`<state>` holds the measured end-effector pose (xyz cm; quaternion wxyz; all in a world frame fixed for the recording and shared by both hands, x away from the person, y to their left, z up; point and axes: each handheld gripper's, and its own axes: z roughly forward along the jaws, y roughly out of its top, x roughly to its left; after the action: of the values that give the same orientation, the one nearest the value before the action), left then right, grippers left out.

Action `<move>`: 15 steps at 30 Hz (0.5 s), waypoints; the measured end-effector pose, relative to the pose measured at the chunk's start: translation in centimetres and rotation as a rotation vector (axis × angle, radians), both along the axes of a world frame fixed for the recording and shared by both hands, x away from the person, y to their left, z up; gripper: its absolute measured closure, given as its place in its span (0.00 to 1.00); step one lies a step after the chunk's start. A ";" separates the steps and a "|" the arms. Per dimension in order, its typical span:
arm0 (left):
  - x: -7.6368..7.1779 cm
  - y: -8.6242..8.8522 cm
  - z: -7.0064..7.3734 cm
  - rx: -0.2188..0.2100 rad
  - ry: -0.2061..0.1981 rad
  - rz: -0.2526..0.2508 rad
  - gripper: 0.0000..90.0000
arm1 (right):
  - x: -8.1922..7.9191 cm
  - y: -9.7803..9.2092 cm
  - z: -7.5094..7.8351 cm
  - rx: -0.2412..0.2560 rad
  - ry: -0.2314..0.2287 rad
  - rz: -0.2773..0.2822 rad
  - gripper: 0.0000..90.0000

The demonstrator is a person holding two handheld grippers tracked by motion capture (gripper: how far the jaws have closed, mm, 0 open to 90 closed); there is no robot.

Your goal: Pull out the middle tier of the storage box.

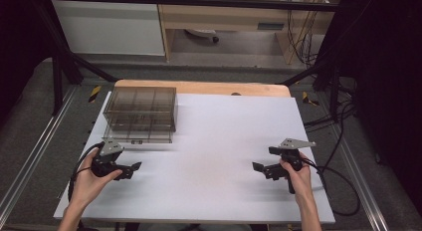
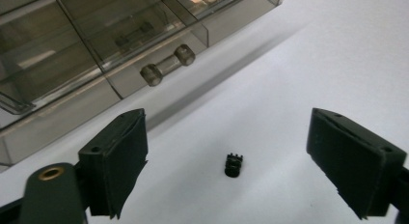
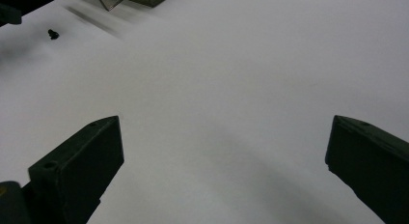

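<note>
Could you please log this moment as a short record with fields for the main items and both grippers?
surface: white table top
drawer unit: smoky clear plastic, far left of the table, drawers shut
drawer handle: clear bar facing the left gripper
small part: black, toothed, loose on the table between the left gripper's jaws, untouched
left gripper: open, near the drawer unit
right gripper: open, over bare table at the right
</note>
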<state>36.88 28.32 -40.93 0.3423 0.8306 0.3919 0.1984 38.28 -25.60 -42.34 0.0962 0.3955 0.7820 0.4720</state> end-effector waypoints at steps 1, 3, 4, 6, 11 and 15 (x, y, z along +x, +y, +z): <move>0.0 0.0 0.0 -0.001 0.004 0.002 0.14 | 0.0 0.0 0.0 -0.003 -0.002 0.002 0.01; 0.0 0.0 0.0 -0.005 0.018 0.005 0.13 | 0.1 0.0 0.0 -0.002 -0.003 0.001 0.01; 0.0 0.0 0.0 -0.004 0.025 0.006 0.13 | 0.0 0.0 0.0 0.000 -0.001 0.000 0.01; 0.0 0.0 -0.1 0.003 0.035 0.005 0.13 | 0.0 0.0 0.0 0.001 0.000 -0.002 0.01; 0.0 -0.3 -0.3 0.015 0.054 0.006 0.14 | 0.1 0.0 0.0 -0.001 -0.003 0.001 0.01; 0.1 -0.4 -0.6 0.017 0.059 0.009 0.18 | 0.1 0.0 0.0 0.000 -0.002 0.002 0.01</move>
<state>36.96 27.95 -41.48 0.3227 0.8371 0.4038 0.1788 38.36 -25.56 -42.37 0.0964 0.3944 0.7823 0.4724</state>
